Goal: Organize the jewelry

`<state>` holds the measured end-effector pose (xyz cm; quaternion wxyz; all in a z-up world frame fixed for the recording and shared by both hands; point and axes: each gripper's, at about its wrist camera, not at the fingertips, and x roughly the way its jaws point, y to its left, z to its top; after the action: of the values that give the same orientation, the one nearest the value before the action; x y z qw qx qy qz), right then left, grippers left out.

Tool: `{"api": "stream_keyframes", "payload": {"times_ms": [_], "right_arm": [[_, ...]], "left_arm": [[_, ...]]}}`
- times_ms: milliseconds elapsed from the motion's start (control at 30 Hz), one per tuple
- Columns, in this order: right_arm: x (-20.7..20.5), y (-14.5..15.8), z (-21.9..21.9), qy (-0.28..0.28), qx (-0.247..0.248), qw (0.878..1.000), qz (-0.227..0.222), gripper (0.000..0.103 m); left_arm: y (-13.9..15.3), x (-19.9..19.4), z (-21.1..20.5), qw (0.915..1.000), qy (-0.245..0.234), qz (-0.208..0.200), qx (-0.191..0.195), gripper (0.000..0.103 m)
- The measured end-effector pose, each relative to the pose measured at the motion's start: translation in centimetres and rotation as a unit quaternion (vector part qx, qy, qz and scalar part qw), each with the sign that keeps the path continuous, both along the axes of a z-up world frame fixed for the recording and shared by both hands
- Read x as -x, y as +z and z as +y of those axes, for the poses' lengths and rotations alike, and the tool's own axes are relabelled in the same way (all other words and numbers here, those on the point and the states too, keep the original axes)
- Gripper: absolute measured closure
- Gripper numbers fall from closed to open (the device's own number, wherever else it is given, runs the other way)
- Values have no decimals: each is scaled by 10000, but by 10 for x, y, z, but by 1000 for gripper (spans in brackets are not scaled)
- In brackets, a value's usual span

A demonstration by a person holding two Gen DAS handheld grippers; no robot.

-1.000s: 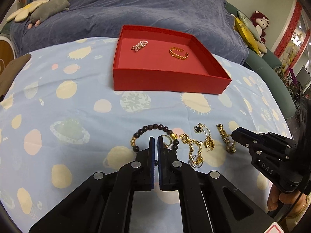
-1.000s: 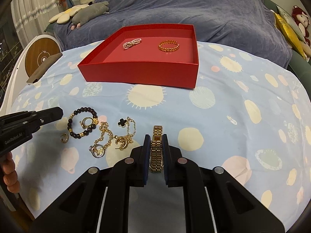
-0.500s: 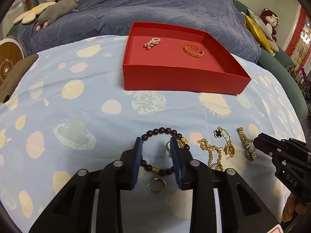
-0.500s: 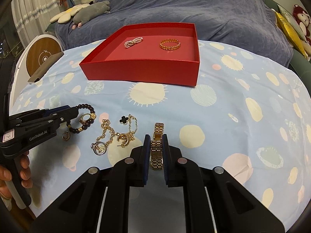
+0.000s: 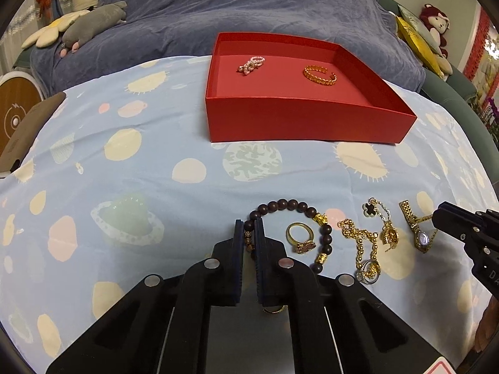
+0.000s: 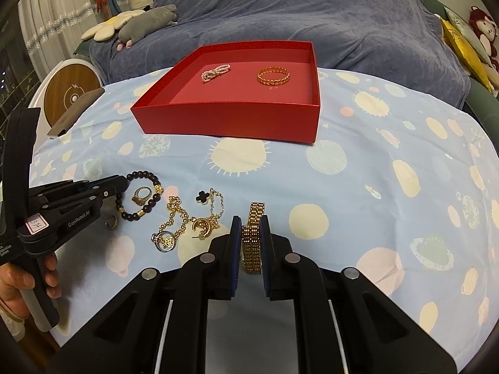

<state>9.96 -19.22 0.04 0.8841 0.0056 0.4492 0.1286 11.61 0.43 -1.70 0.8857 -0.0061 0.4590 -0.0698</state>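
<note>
Jewelry sits in a loose cluster on the tabletop, on the near side of the red box (image 5: 299, 118) and well apart from it.

Left gripper (image 5: 248, 233): fingers narrow, clamped on the left arc of the bead bracelet (image 5: 293, 205). Beads are dark, round, matte, with a few gold spacers. Gold ring (image 5: 301, 238) with a pinkish stone lies inside the bracelet loop. A small gold hoop earring (image 6: 111, 222) sits just beside the bracelet, partly hidden under the left fingers in the left view.

Right gripper (image 6: 251, 240): fingers narrow, closed on the gold watch band (image 6: 253, 243), flat woven metal links; its far end points toward the box. In the left view the small watch face (image 5: 422, 238) shows at the right gripper's tip.

Between bracelet and watch: chunky gold chain (image 6: 174, 218) with a round silver-rimmed pendant, a thinner chain carrying a black clover charm (image 6: 202, 196), and a gold crescent earring (image 6: 201, 226). These three overlap or touch; can't tell how tangled.

Red box: shallow, square, matte cardboard, open top. Inside at the far end: a pearl bead piece (image 6: 215, 72) on the left, an open gold cuff (image 6: 273, 77) with a leaf pattern on the right, apart from each other.

Tabletop (image 6: 389, 162) is covered by a light blue cloth printed with planets and suns, slightly wrinkled. Behind the box: a sofa under a blue-grey plush blanket (image 6: 296, 9), soft toys at both ends. A hand (image 6: 21, 283) grips the left gripper's handle.
</note>
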Motion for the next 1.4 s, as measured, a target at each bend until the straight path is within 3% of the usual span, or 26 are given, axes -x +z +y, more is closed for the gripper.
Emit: {"api": "stream_keyframes", "payload": {"times_ms": [200,233,433,667,700,733,800,933,1100,1167,1400], "right_arm": [[7,30,-4,51,-255,9993,-266,92],[8,36,-5,55,-298,9990,-340,100],[11,70,-15,-44,-473,9960,-750,102],[0,31,-16,-45,-342,9994,-46,97],[-2,23,-12,-5,-250,9997,20,88],[-5,15,-8,51,-176,9998,107,69],[-8,2,1,64,-54,9999,146,55],[-13,-19,17,204,192,9992,290,58],[-17,-26,19,109,338,9989,314,78],[-18,-26,16,81,268,9990,352,80],[-11,13,11,70,31,9999,-136,80]], "left_arm": [[35,13,-7,9984,-267,-220,454,99],[43,15,-10,9978,-322,-270,514,101],[80,27,-27,9933,-608,-662,733,101],[78,23,-22,9932,-567,-625,807,101],[77,22,-22,9935,-537,-608,802,101],[76,21,-21,9935,-525,-597,813,101],[76,21,-20,9935,-513,-593,826,101],[76,21,-20,9932,-549,-584,840,101],[70,20,-17,9937,-557,-483,845,101],[69,20,-15,9939,-557,-462,838,101],[75,20,-10,9932,-509,-520,910,101]]}}
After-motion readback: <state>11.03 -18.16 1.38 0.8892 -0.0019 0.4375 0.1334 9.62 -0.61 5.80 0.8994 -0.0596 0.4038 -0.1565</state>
